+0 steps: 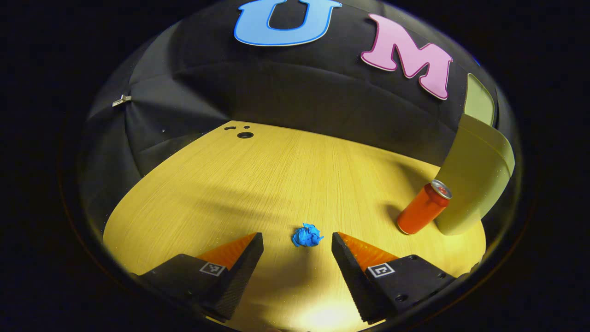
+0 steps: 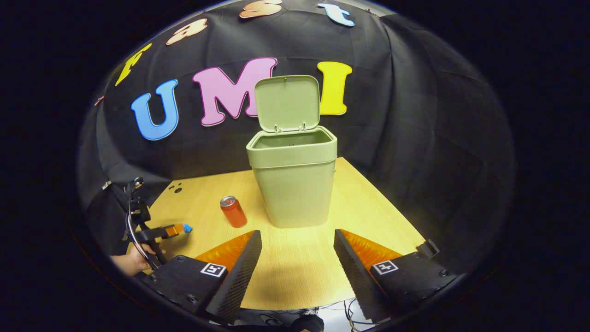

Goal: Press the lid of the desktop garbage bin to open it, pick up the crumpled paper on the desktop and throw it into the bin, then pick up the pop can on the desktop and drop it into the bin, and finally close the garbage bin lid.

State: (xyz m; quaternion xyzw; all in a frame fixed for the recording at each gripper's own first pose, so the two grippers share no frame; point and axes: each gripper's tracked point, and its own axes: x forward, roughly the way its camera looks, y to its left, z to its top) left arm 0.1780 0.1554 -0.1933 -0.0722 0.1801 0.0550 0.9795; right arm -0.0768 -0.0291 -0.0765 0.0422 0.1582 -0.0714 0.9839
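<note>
The crumpled blue paper (image 1: 307,235) lies on the wooden desktop (image 1: 258,184), right between the tips of my left gripper (image 1: 297,236), whose fingers stand wide apart and clear of it. In the right gripper view the same paper (image 2: 187,227) shows at the tip of the left gripper (image 2: 175,229), held by a hand (image 2: 133,260). The red pop can (image 1: 423,208) stands upright beside the green bin (image 1: 479,175). The bin (image 2: 292,184) has its lid (image 2: 287,103) raised upright. My right gripper (image 2: 297,237) is open in front of the bin, with the can (image 2: 233,211) to its left.
Small holes (image 1: 244,135) mark the desktop's far left corner. The black cloth wall closes off the back and sides. Bare wood (image 2: 299,272) stretches between my right gripper and the bin.
</note>
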